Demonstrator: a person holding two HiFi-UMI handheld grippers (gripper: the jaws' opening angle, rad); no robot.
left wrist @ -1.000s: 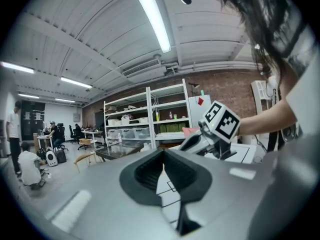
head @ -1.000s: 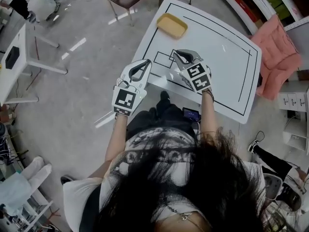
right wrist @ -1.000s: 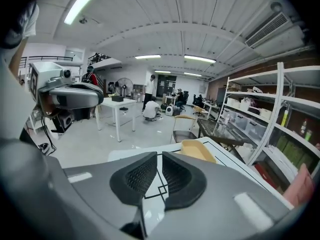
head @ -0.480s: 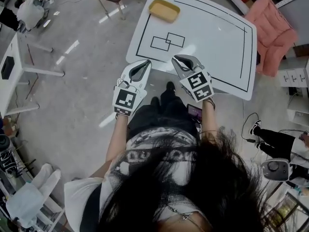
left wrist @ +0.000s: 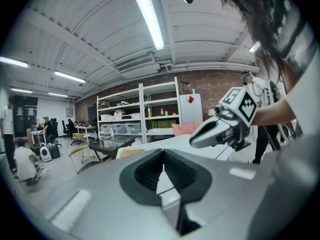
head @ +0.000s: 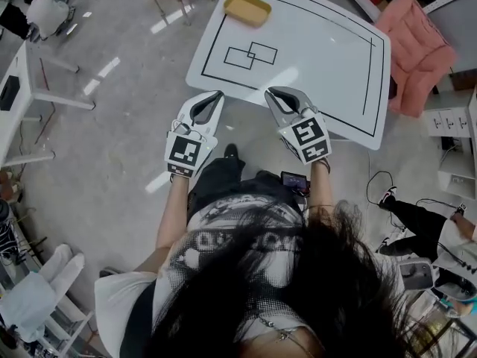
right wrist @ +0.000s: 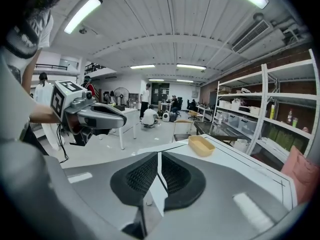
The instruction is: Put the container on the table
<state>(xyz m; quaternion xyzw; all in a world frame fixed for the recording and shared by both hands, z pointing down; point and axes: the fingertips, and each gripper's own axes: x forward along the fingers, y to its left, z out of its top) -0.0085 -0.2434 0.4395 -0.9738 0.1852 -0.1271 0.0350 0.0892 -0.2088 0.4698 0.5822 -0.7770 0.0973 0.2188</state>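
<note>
head view: a white table with black lines drawn on it stands ahead of the person. the container, a shallow yellow tray, sits on the table's far left corner, inside the black border. two overlapping rectangles are drawn nearer the middle, well apart from the container. the left gripper and the right gripper are held side by side with their tips at the table's near edge, both well apart from the container. a pink cushion lies beside the table's right side.

left gripper view: the left gripper has its jaws drawn together, with only a thin slit between the dark pads, and nothing is held. the right gripper shows to the right with its marker cube, beyond the white table. a tan shape just over the gripper's body is probably the container, but i cannot tell for sure. shelves stand against the brick wall behind.

right gripper view: the right gripper is also closed, its pads almost touching, and it grips nothing. the container rests on the table ahead and to the right of the jaws, well apart from them. the left gripper shows at the left. shelves line the right wall, and the pink cushion sits at the right edge.
</note>
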